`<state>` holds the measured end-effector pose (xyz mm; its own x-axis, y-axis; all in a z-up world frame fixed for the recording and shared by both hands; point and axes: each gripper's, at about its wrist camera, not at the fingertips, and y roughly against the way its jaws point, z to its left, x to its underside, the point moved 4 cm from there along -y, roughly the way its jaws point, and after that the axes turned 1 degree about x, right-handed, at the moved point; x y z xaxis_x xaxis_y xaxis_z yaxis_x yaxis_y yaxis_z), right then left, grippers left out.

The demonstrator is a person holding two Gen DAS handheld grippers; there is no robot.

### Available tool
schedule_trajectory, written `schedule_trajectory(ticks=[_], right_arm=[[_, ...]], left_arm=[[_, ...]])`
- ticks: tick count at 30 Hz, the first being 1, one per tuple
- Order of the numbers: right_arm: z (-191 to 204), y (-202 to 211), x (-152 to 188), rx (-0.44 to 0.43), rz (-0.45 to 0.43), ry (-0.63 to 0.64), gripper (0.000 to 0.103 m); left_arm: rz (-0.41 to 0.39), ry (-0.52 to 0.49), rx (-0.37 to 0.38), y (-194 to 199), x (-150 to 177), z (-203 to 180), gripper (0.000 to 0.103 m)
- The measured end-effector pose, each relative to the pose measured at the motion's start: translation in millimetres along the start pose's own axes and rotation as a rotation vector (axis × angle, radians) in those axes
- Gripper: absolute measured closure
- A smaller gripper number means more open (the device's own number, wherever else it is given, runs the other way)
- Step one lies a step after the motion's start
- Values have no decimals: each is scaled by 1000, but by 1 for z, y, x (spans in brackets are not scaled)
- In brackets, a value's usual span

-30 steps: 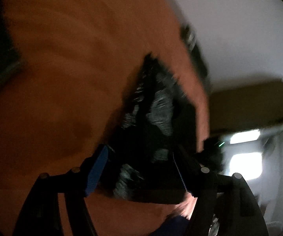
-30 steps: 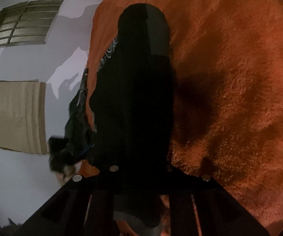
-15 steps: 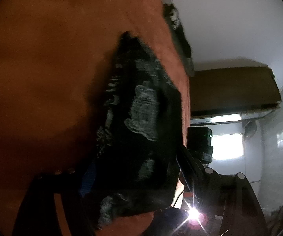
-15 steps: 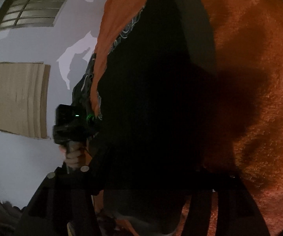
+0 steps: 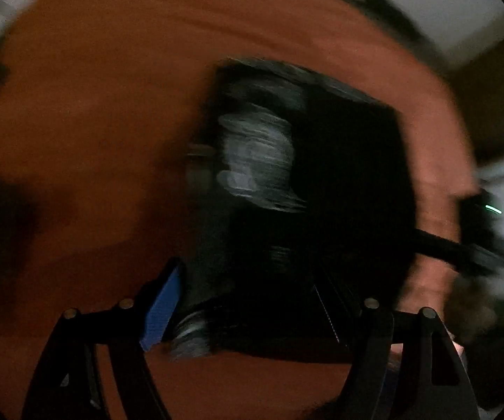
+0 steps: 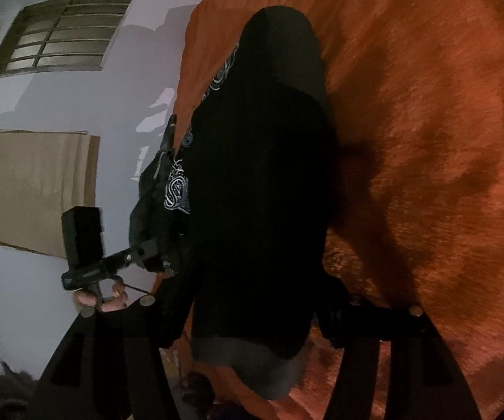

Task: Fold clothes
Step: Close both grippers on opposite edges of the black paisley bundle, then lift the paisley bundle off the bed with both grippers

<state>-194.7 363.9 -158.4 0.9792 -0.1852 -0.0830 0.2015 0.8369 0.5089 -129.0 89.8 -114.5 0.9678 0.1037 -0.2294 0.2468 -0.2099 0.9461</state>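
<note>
Black garment (image 6: 262, 192) lies on the orange blanket (image 6: 427, 140), long axis running near to far, left edge along the blanket's left border, where some cloth hangs over. White print (image 6: 176, 192) shows only along that left edge; the upper face is plain black. Change: a second ago the right hand-held gripper (image 6: 252, 297) had its jaws drawn nearly together on the near hem. They now stand apart, one finger on each side of the hem, cloth between them, no pad seen pressing, so I read it as let go. The left wrist view has swung from a slanted look along the blanket to a steep look down. It is badly blurred, so detail there is poor. Left hand-held gripper (image 5: 246, 273): jaws wide, near edge of the garment framed between them, no grip visible through the blur. Judgement: this fold is laid and released, and the next step is likely another fold or a smoothing pass. View differences: the left view gives the garment as a compact dark block with blanket all round, which the right view cannot confirm. The right view alone is sharp and shows the left tool from outside, carried by a hand (image 6: 101, 297), plus window (image 6: 59, 31) and cardboard (image 6: 31, 182) on the wall.
</note>
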Motion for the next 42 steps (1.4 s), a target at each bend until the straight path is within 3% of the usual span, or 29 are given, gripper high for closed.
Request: schedule_trajectory(ticks=[2, 4, 6, 7, 9, 11, 14, 16, 19, 22, 26, 27, 32, 33, 34, 39, 42], right_arm=[[5, -4, 1, 11, 2, 9, 44], [4, -5, 3, 9, 7, 11, 44], [2, -6, 2, -1, 11, 4, 44], [2, -6, 1, -3, 11, 0, 44], [3, -7, -2, -6, 7, -7, 44], [6, -4, -4, -4, -5, -3, 44], [11, 2, -6, 3, -29, 10, 44], [11, 6, -7, 7, -36, 9, 44], [7, 11, -7, 18, -42, 4, 44], [3, 14, -9, 14, -50, -14, 44], [2, 17, -13, 2, -55, -23, 44], [4, 16, -14, 2, -56, -19, 44], [18, 14, -16, -4, -55, 16, 44], [19, 14, -17, -4, -54, 25, 44], [19, 14, -17, -2, -52, 32, 44], [13, 12, -19, 11, -43, 33, 44], [5, 17, -18, 10, -42, 26, 44]], left_arm=[[-87, 117, 23, 23, 2, 21, 28], [-110, 155, 148, 32, 5, 22, 28], [-53, 51, 256, 23, 8, -6, 28], [-33, -5, 265, 14, 9, -22, 28], [-25, -85, 223, -6, 8, -48, 28], [-39, -94, 190, -24, 6, -53, 29], [-39, -81, 93, -51, 4, -48, 43], [-84, -83, 33, -52, -1, -41, 56], [-188, -63, -146, -39, -12, -23, 56], [-223, -18, -46, -27, -17, -16, 56], [-154, -6, 210, -28, -27, -33, 52], [-144, -6, 238, -32, -33, -39, 50], [-151, -27, 264, -49, -53, -56, 52], [-163, -31, 276, -48, -54, -55, 68], [-175, -36, 279, -48, -55, -55, 99], [-254, -31, 236, -46, -66, -48, 102], [-242, 3, 220, -49, -73, -37, 101]])
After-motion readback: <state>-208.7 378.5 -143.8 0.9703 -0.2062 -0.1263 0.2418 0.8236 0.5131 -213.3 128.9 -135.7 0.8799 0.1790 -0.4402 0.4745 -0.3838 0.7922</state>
